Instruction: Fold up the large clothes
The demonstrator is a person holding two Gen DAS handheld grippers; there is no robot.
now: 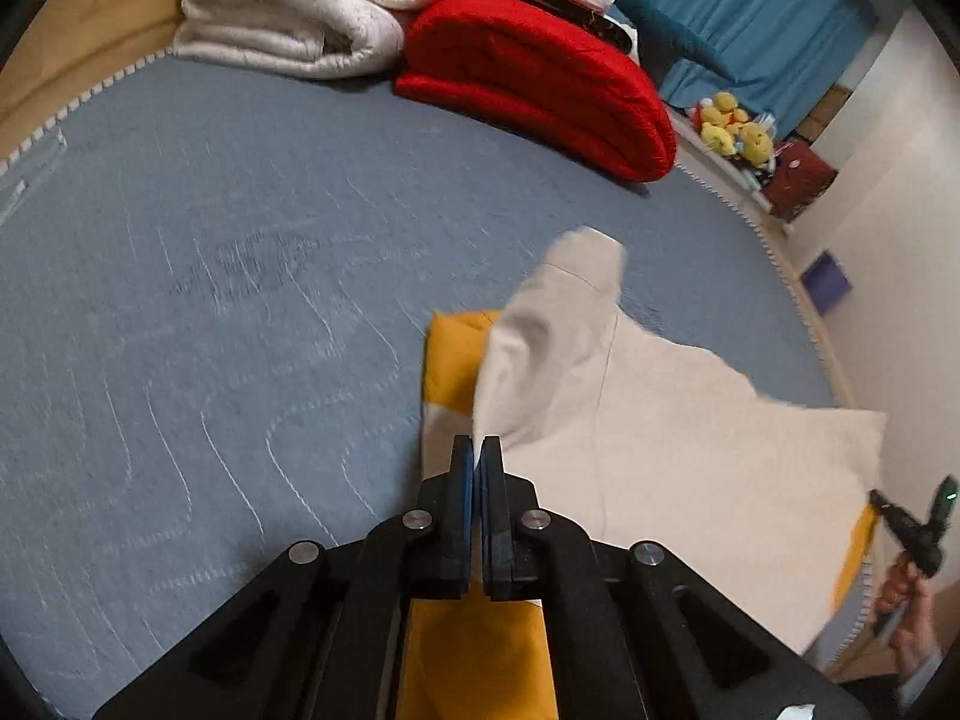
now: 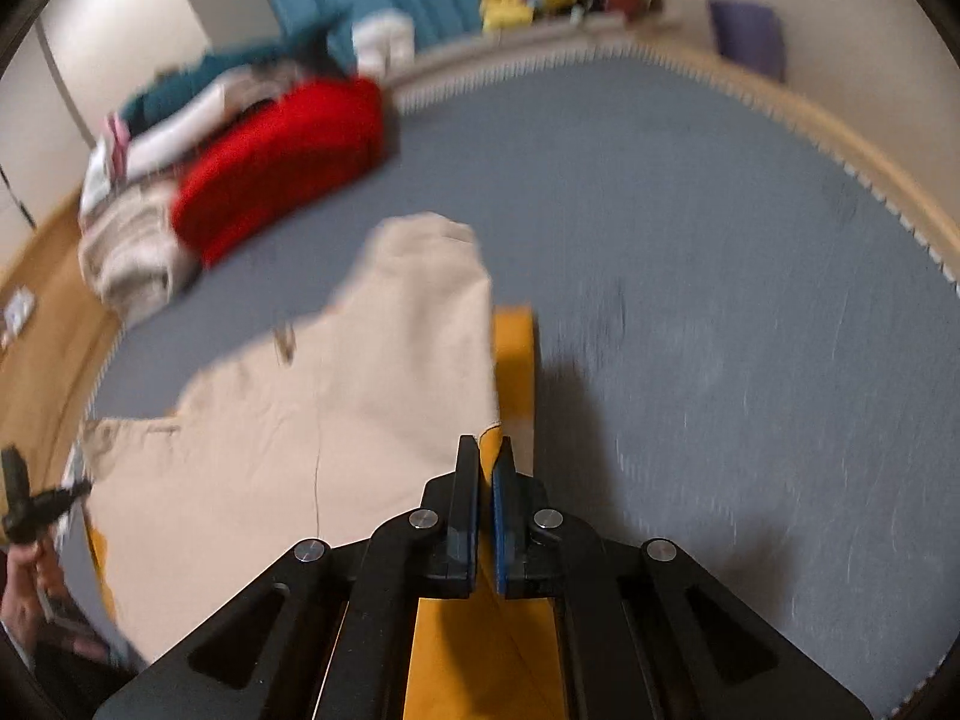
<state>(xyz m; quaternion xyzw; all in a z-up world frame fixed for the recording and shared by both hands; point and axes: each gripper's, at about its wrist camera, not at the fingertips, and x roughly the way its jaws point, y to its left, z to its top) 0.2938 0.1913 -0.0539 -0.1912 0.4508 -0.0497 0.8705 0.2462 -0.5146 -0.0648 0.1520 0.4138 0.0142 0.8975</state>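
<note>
A large cream garment with a yellow-orange part is lifted over a blue-grey quilted bed. My left gripper is shut on the garment's edge, with a sliver of cloth pinched between its blue pads. At the far right of the left wrist view, a hand holds my right gripper at the garment's other corner. In the blurred right wrist view, my right gripper is shut on the garment where cream meets yellow. My left gripper shows at that view's left edge.
A folded white blanket and a folded red blanket lie at the bed's far end. Yellow plush toys sit beyond the bed by a blue curtain. A wooden bed frame borders the quilt.
</note>
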